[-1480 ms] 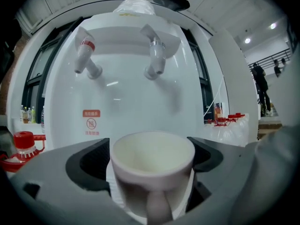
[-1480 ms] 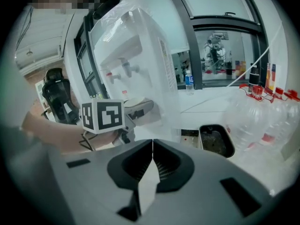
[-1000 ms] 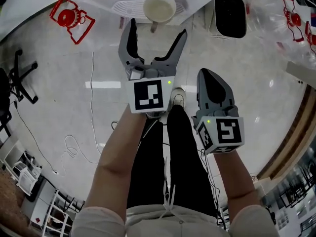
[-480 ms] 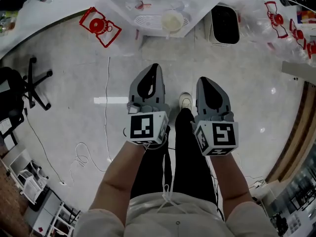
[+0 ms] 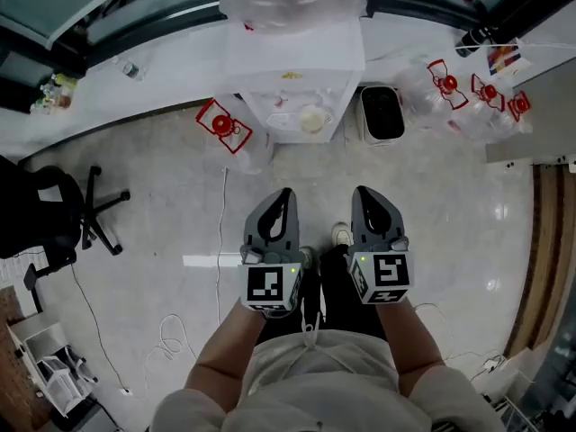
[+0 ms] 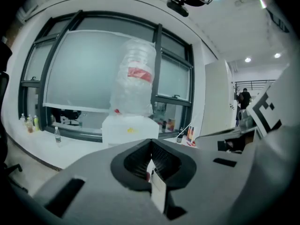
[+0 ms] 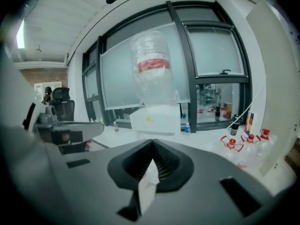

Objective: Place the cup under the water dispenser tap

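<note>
Head view: my grey left gripper (image 5: 283,193) and right gripper (image 5: 363,193), side by side, are both clenched empty, well apart from the pale round cup (image 5: 311,120) standing in the white water dispenser's (image 5: 310,57) recess ahead.
</note>
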The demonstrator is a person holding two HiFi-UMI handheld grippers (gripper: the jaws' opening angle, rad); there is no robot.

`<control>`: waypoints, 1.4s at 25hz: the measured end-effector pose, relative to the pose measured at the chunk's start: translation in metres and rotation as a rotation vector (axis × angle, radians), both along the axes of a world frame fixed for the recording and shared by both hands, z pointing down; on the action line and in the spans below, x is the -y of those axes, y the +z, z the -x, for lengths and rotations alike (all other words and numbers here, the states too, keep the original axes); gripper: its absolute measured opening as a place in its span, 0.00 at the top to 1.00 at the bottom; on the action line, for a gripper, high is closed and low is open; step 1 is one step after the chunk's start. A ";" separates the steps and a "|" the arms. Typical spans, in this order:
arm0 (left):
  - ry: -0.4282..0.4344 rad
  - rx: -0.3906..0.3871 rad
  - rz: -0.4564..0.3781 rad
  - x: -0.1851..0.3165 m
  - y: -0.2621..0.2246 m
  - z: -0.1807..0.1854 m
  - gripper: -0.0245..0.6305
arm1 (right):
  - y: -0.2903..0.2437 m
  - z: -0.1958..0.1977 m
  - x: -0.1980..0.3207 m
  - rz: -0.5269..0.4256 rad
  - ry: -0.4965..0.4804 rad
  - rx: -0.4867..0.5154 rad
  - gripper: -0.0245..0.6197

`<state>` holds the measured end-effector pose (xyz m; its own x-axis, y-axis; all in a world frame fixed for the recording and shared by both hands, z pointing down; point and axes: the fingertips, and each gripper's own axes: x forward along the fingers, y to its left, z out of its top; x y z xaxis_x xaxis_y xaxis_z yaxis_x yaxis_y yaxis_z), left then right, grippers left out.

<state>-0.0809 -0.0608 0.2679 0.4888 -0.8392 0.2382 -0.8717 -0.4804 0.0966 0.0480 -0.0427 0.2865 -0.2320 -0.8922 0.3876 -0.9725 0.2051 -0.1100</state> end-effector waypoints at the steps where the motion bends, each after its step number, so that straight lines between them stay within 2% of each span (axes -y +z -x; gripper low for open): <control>1: 0.000 -0.003 -0.005 -0.001 -0.013 0.003 0.93 | -0.012 0.002 -0.002 -0.012 -0.001 -0.004 0.92; 6: -0.020 -0.006 -0.028 -0.007 -0.077 0.008 0.93 | -0.079 0.010 -0.014 -0.079 -0.019 -0.017 0.92; 13: 0.006 -0.058 -0.145 -0.004 -0.165 0.001 0.93 | -0.160 0.008 -0.012 -0.237 -0.040 -0.037 0.92; 19: 0.069 -0.079 -0.243 0.001 -0.219 -0.007 0.93 | -0.205 0.000 0.000 -0.261 -0.034 -0.018 0.92; 26: 0.080 -0.098 -0.290 0.010 -0.246 -0.015 0.93 | -0.225 -0.007 0.009 -0.306 -0.038 -0.019 0.92; 35: 0.085 -0.100 -0.276 0.022 -0.245 -0.027 0.93 | -0.235 -0.016 0.017 -0.348 -0.060 -0.027 0.92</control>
